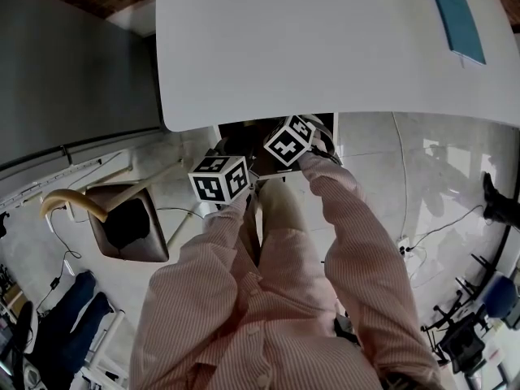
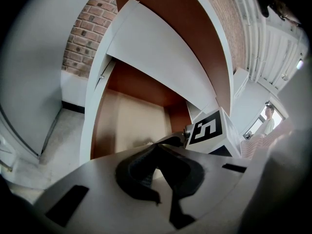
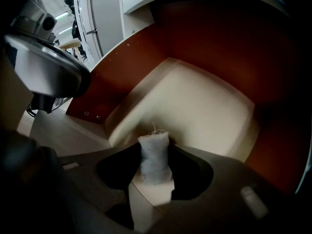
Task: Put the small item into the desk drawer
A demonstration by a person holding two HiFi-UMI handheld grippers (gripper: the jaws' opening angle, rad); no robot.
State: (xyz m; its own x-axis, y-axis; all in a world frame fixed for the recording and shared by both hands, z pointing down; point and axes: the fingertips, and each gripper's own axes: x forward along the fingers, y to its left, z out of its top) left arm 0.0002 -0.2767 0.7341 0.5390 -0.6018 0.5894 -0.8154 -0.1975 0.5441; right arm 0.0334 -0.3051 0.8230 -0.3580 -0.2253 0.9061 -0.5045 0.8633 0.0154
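Note:
A small white cloth pouch [image 3: 154, 152] stands upright between the jaws of my right gripper [image 3: 155, 165]. The dark pads press on both its sides, just above the pale floor of the open desk drawer [image 3: 200, 106]. The drawer has red-brown walls and sits under the white desk [image 1: 325, 47]. My left gripper [image 2: 157, 152] hovers at the drawer's [image 2: 129, 121] front with its black jaws met at the tips and nothing seen between them. The right gripper's marker cube [image 2: 208, 129] shows beside it. In the head view both cubes [image 1: 219, 177] [image 1: 290, 140] sit at the desk's edge, with the fingertips hidden.
A blue notebook [image 1: 457, 19] lies on the desk's far right corner. A dark seat with a curved tan handle [image 1: 122, 222] stands on the floor at the left. Cables [image 1: 406, 246] trail across the tiles at the right. A brick wall [image 2: 87, 38] rises behind the desk.

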